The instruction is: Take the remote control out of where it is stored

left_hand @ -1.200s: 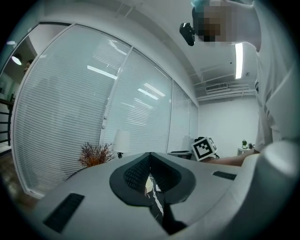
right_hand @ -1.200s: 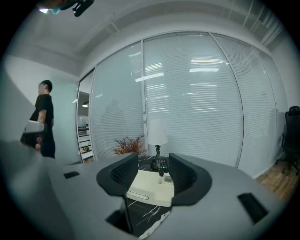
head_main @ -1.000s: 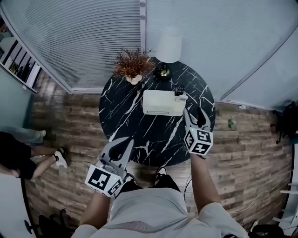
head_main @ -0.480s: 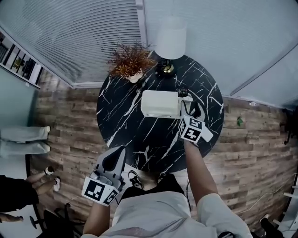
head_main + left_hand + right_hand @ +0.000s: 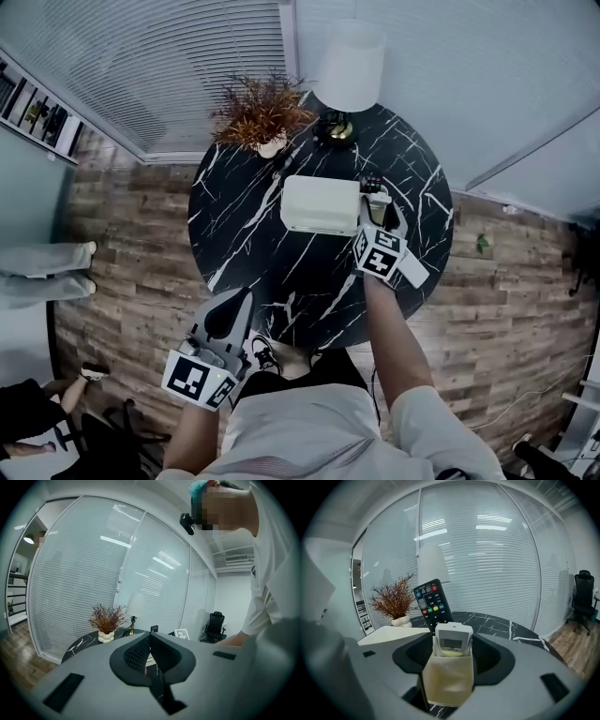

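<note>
A cream holder stands on the round black marble table, beside a white box. A white remote sticks up out of it, and a black remote with coloured buttons rises just behind. My right gripper has just been opening, and its jaws stand on either side of the holder and white remote without visibly pressing on them. My left gripper hangs shut and empty over the table's near edge. From there the black remote shows far off.
A dried plant in a white pot and a lamp with a white shade stand at the table's far side, against glass walls with blinds. A person's legs are on the wood floor at left. An office chair stands to the right.
My right gripper has moved forward and down to the holder, which now sits between its jaws. The left gripper has sunk a little near the table's front edge.
</note>
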